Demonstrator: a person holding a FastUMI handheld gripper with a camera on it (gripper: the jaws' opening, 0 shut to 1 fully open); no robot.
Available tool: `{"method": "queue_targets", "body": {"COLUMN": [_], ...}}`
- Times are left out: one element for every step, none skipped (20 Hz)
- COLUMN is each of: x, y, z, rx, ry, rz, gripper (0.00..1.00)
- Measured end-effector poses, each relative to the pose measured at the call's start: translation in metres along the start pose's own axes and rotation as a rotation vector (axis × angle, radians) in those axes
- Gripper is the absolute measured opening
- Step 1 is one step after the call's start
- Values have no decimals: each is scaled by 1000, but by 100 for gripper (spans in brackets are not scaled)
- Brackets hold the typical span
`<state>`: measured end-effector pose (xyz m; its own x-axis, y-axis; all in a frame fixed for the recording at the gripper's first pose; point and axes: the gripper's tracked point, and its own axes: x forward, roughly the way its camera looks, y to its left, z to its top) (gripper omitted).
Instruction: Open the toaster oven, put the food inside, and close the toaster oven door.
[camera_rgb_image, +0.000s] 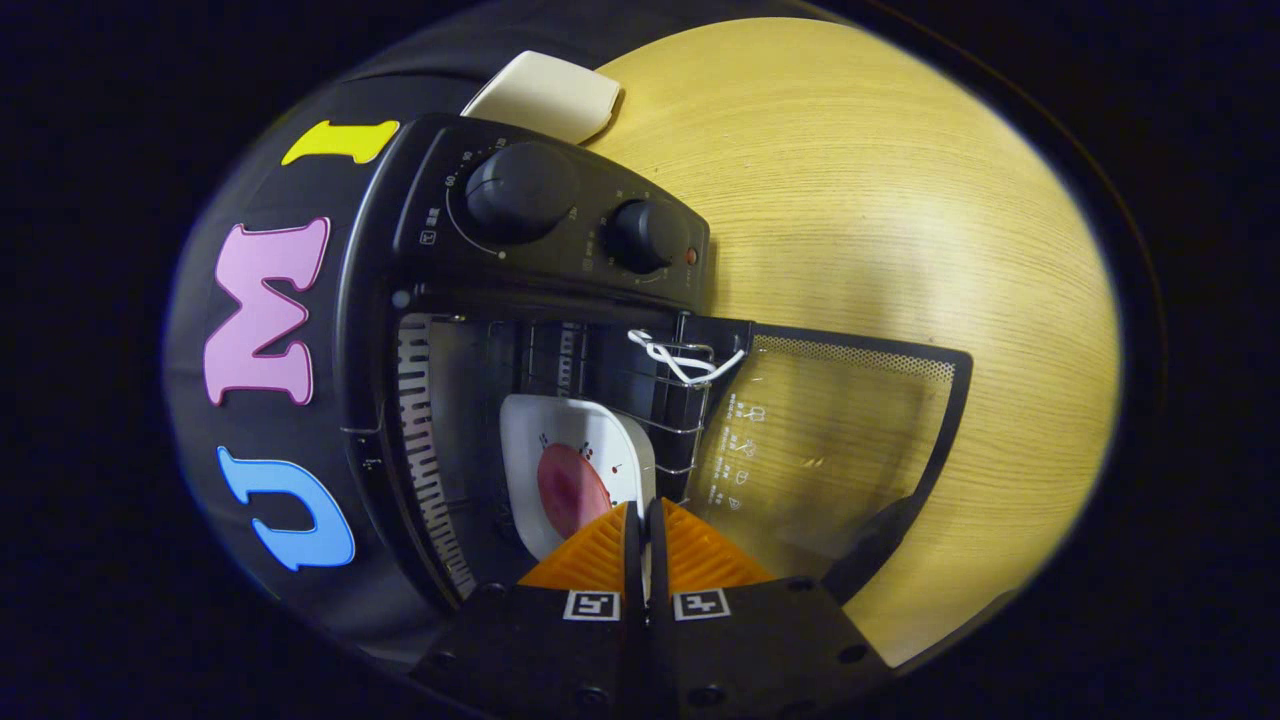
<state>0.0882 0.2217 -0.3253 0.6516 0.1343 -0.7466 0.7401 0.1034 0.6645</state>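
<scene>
The gripper (642, 520) pinches the near rim of the plate (575, 440) holding the food (570, 490), inside the oven (480, 300); its door (840, 440) lies open on the bench (900, 200).

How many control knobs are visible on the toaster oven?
2. The larger knob sits on the toaster oven control panel nearer the booth wall; the smaller knob is beside it, next to a small red light. The gripper grips the plate edge.
</scene>
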Motion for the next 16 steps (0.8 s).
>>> {"method": "queue_targets", "body": {"x": [0,-1,-2,3,-5,-6,-10,-13,-17,-20,-24,-28,-34,-38,-44,-50], "y": [0,1,4,5,6,6,8,9,10,10,9,6,4,2,2,3], "z": [0,0,0,-2,-1,-1,2,5,5,5,6,6,8,11,13,14], "rx": [6,8,20,36,49,54,57,57,57,56,41,18,-9,-41,-76,-112], "ry": [1,5,14,30,38,47,48,51,59,73,92,103,104,103,107,115], "rz": [1,11,31,41,51,59,71,82,91,98,104,107,112,117,130,144], "gripper": [5,6,7,10,10,18,21,32,43,58,66,90,96,97,96,97]}}
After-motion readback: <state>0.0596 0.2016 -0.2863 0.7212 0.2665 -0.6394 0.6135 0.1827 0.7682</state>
